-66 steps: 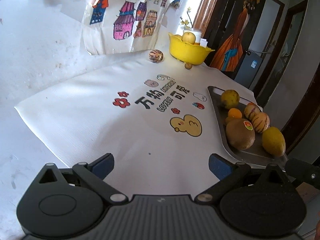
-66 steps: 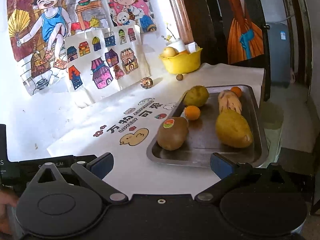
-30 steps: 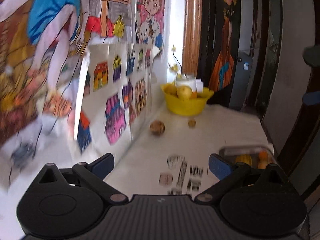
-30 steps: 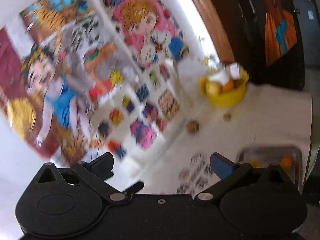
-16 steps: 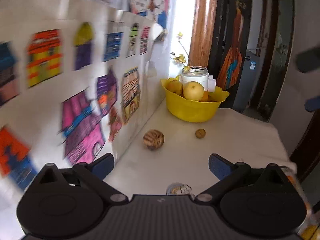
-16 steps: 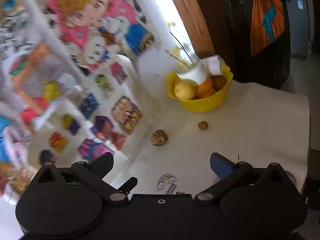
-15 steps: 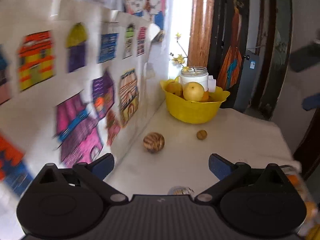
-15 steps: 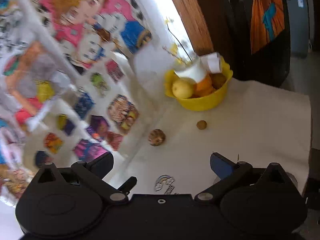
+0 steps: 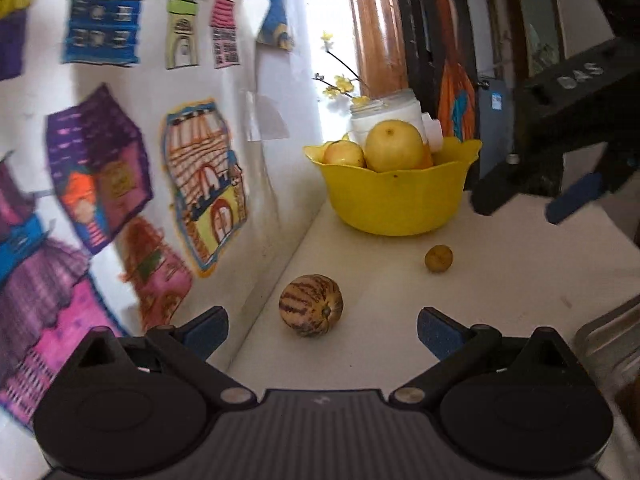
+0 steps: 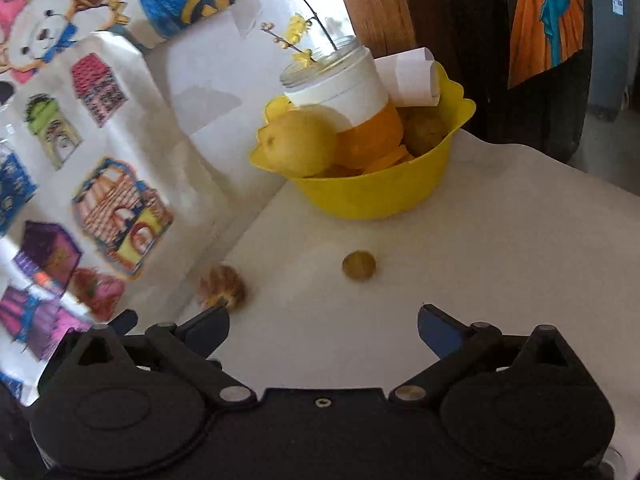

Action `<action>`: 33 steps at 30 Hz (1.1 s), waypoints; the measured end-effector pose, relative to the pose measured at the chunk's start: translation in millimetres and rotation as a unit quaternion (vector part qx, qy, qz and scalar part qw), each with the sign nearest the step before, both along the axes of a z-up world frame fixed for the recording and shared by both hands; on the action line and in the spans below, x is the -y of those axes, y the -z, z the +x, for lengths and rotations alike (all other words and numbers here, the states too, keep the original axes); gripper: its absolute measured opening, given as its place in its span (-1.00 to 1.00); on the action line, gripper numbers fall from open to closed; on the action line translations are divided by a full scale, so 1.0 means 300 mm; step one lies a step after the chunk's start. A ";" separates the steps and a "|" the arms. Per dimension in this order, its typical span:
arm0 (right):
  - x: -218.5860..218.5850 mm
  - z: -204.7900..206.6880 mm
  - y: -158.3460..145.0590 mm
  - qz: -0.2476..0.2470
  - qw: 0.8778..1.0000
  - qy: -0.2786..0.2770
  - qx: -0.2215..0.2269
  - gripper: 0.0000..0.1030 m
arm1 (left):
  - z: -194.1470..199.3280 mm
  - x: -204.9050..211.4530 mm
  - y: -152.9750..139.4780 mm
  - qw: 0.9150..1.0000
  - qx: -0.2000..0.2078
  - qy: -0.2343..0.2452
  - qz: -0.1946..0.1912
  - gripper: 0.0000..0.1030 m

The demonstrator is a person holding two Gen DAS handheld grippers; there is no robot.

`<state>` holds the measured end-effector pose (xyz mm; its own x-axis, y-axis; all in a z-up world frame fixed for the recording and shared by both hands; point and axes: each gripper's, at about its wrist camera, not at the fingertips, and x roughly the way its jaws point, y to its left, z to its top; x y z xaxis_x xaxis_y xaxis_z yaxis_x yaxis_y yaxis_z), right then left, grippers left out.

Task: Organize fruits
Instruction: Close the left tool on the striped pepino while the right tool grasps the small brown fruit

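**Both grippers spread wide and empty, facing the yellow bowl**

Left wrist view: your left gripper (image 9: 322, 326) is released, fingers spread wide with nothing between them. The striped round fruit (image 9: 311, 305) lies on the white tabletop (image 9: 500, 280) just ahead of the gap, a little toward the left finger and close to the wall of coloured house drawings (image 9: 120, 168). Further ahead and toward the right finger sits the small brown fruit (image 9: 439, 258), apart from the striped one. Beyond both stands the yellow bowl (image 9: 394, 200), with a large yellow pear (image 9: 394, 146), a smaller fruit and a white-labelled jar (image 9: 386, 114) inside. Your right gripper (image 9: 520, 210) hangs above the table at the upper right, beside the bowl, its fingers apart. A metal tray edge (image 9: 608, 332) shows at the right.

Right wrist view: your right gripper (image 10: 322, 326) is also released and empty. The small brown fruit (image 10: 359, 265) lies ahead of the gap, near its middle. The striped round fruit (image 10: 222, 286), blurred, sits just beyond the left fingertip by the wall. The yellow bowl (image 10: 372, 196) stands further ahead, holding the pear (image 10: 298, 144), the jar (image 10: 340, 84) and a paper roll.
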<state>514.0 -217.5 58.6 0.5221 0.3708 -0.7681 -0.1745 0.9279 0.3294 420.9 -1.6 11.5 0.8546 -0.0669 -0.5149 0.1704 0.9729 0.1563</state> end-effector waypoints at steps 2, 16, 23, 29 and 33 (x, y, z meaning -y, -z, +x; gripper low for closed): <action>-0.011 0.028 0.029 0.005 1.000 -0.001 0.003 0.84 | 0.024 0.006 0.019 1.000 -0.001 -0.007 0.015 0.99; -0.016 0.113 0.184 0.028 0.999 0.013 0.027 0.48 | 0.105 0.035 0.092 0.998 0.016 0.009 0.058 0.95; 0.004 0.136 0.218 0.041 0.998 0.018 0.032 0.17 | 0.170 0.037 0.101 0.999 0.017 0.007 0.046 0.79; -0.008 0.157 0.237 0.032 0.998 0.019 0.041 0.13 | 0.207 0.032 0.103 0.999 0.010 0.007 0.037 0.63; -0.019 0.168 0.254 0.026 0.998 0.021 0.044 0.05 | 0.235 0.032 0.111 0.999 -0.007 0.004 0.044 0.54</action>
